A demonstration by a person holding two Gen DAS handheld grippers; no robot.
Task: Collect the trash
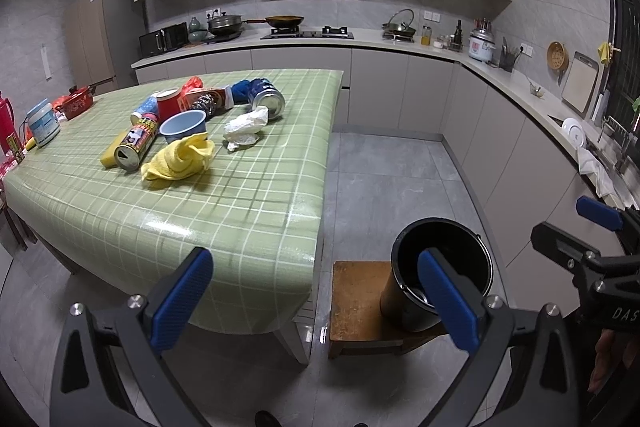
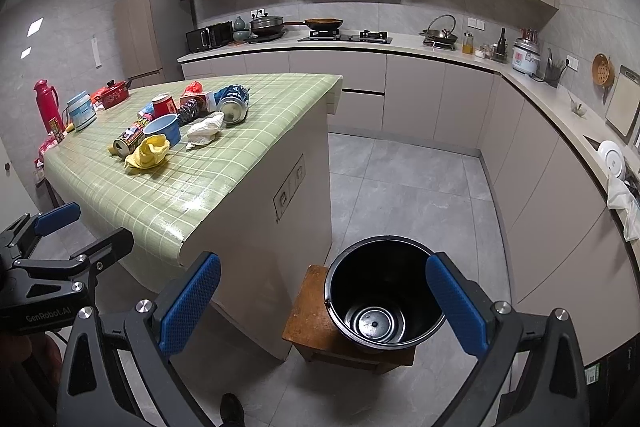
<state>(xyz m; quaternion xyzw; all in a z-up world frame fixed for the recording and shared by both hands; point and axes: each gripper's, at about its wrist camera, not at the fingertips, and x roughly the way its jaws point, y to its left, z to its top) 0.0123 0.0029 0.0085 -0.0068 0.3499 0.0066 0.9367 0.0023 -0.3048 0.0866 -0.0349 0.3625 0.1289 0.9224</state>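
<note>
Both tools are empty and spread wide: the left gripper (image 1: 316, 303) and the right gripper (image 2: 324, 307) each show 2 blue textured pads (image 1: 182, 299) far apart with nothing between them. The trash sits in a loose heap on the far half of the green checked tablecloth (image 1: 224, 195), ahead and to the left of both tools, while the black bucket (image 2: 380, 303) stands empty on a small wooden stool (image 2: 304, 319) just beside the table's near corner, low and right. The left gripper looks nearer the heap; the right one hangs almost over the bucket's mouth. Nearest the tools lie the crumpled yellow cloth (image 1: 180, 157) and the wad of white paper (image 1: 246, 127), both soft and shapeless. Behind them a dented silver can (image 1: 268, 99) lies on its side with its long axis running away and left, open end facing the camera, and a black-and-yellow can (image 1: 136, 143) lies likewise beside a light blue cup (image 1: 184, 127). The cans are hard, smooth cylinders that would probably roll if nudged.
</note>
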